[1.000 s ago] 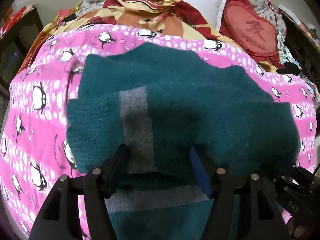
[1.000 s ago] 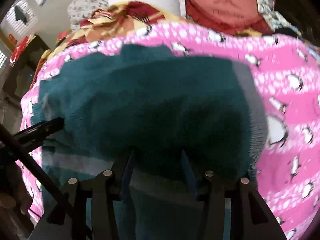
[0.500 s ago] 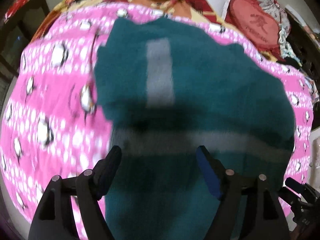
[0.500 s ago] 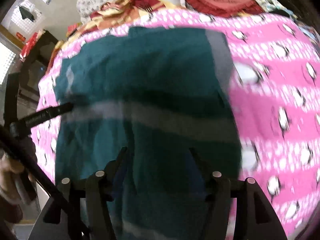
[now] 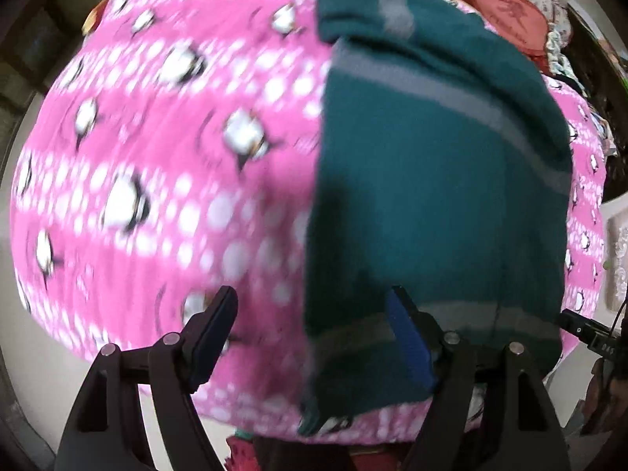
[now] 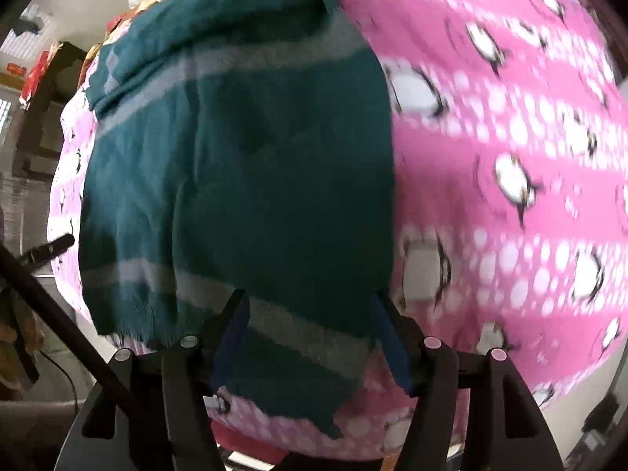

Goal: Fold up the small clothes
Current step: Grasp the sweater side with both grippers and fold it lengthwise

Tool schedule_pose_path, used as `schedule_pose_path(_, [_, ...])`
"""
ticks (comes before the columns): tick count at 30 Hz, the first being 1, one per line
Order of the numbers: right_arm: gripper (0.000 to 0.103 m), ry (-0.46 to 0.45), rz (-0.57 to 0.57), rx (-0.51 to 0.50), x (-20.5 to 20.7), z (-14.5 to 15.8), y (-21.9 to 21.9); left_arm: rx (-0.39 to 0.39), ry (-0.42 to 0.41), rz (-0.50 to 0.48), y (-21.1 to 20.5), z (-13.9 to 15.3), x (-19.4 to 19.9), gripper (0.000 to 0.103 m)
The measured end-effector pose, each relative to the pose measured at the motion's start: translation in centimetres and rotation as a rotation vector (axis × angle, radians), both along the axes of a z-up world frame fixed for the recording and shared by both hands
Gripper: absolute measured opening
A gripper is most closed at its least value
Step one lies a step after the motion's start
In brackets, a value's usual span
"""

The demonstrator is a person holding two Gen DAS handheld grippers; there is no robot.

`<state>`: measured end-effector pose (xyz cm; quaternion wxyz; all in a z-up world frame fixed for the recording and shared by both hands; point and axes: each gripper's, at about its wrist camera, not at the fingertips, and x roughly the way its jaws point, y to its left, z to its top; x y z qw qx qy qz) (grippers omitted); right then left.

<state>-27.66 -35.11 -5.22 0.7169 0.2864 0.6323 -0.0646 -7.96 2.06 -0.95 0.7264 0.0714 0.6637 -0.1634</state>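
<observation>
Left wrist view: the left gripper (image 5: 312,324) has its jaws wide apart, holding nothing. The green sweater (image 5: 431,180) lies on the pink penguin blanket (image 5: 157,157), ahead of the right jaw. A red cushion (image 5: 506,8) far ahead shows a blurry mark, too unclear to read.

Right wrist view: the right gripper (image 6: 310,329) has its jaws open and empty above the green sweater's (image 6: 243,157) gray-striped hem.

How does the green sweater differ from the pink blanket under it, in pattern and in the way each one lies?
The green sweater is dark teal with plain grey stripes; the pink blanket is bright pink with white dots and penguins. The sweater is folded, one layer lying over its far end, while the blanket is spread flat. The sweater covers only a strip; the blanket reaches out past it on both sides. Both are soft cloth, and both hang over the near edge.
</observation>
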Motion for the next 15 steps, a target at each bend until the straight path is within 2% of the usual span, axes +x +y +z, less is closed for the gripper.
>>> schedule_pose_path(11, [0.069, 0.07, -0.002, 0.04, -2.7, -2.4, 1.0, 0.001, 0.067, 0.023, 1.6, -3.0, -3.6, 0.078])
schedule_pose_path(15, [0.069, 0.074, 0.002, 0.052, -3.0, -3.0, 1.5, 0.035, 0.076, -0.017, 1.4, -4.2, -6.0, 0.079])
